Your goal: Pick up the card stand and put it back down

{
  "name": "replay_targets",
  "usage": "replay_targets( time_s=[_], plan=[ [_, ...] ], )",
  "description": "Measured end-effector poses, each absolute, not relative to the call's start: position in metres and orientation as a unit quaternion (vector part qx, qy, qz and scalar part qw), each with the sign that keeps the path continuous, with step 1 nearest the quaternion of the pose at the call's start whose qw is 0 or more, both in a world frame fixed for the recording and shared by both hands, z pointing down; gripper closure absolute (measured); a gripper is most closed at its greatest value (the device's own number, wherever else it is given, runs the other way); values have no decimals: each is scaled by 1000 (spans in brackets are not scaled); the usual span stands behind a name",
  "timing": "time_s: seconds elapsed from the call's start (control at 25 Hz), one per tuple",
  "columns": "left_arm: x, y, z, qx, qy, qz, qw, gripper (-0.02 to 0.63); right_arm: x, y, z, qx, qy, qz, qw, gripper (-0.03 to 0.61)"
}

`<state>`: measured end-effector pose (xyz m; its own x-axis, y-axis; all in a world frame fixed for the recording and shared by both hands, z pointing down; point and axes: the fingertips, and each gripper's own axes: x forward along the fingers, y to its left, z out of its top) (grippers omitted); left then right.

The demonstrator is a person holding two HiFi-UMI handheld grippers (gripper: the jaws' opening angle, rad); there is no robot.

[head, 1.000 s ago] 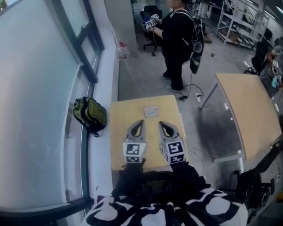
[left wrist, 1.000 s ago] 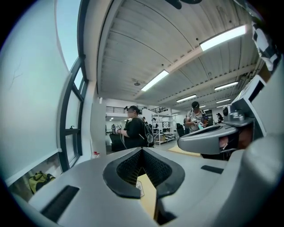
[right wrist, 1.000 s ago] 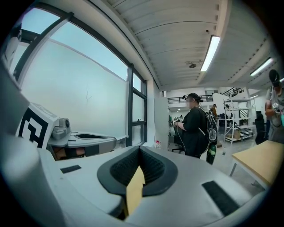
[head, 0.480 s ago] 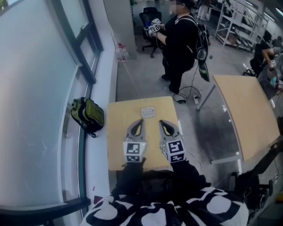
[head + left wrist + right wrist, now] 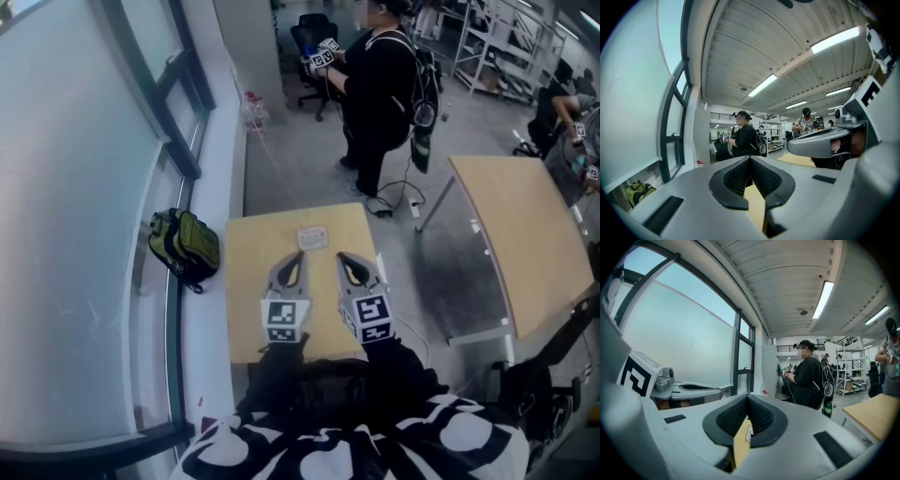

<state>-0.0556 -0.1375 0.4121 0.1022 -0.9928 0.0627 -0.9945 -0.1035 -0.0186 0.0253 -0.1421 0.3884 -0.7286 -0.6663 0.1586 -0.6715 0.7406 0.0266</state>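
Note:
The card stand (image 5: 313, 237) is a small pale card lying at the far end of the small wooden table (image 5: 253, 309). Both grippers hover side by side over the table's middle, pointing at the stand and short of it. My left gripper (image 5: 297, 256) is shut with nothing in it, its tips meeting in the left gripper view (image 5: 750, 159). My right gripper (image 5: 343, 257) is also shut and holds nothing (image 5: 747, 397). Through the slit below its tips, the right gripper view shows a sliver of the card stand (image 5: 749, 432) on the table top.
A green backpack (image 5: 185, 246) sits on the window ledge left of the table. A second wooden table (image 5: 520, 239) stands to the right. A person in black (image 5: 380, 89) stands beyond, near an office chair (image 5: 314, 37), with cables (image 5: 412, 208) on the floor.
The grippers have barely moved. The head view has drifted slightly, and the person in the background has shifted their stance.

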Motion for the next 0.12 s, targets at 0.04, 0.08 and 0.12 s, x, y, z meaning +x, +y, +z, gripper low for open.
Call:
replay_targets(
  time_s=[0.04, 0.08, 0.12],
  plan=[
    [-56, -137, 412, 742, -669, 30, 14, 607, 25, -142, 388, 359, -930, 16, 79, 558],
    [-56, -137, 413, 742, -670, 30, 14, 607, 25, -142, 388, 359, -930, 16, 79, 558],
    [-57, -137, 413, 742, -670, 31, 14, 607, 24, -142, 388, 358, -930, 16, 79, 558]
  ],
)
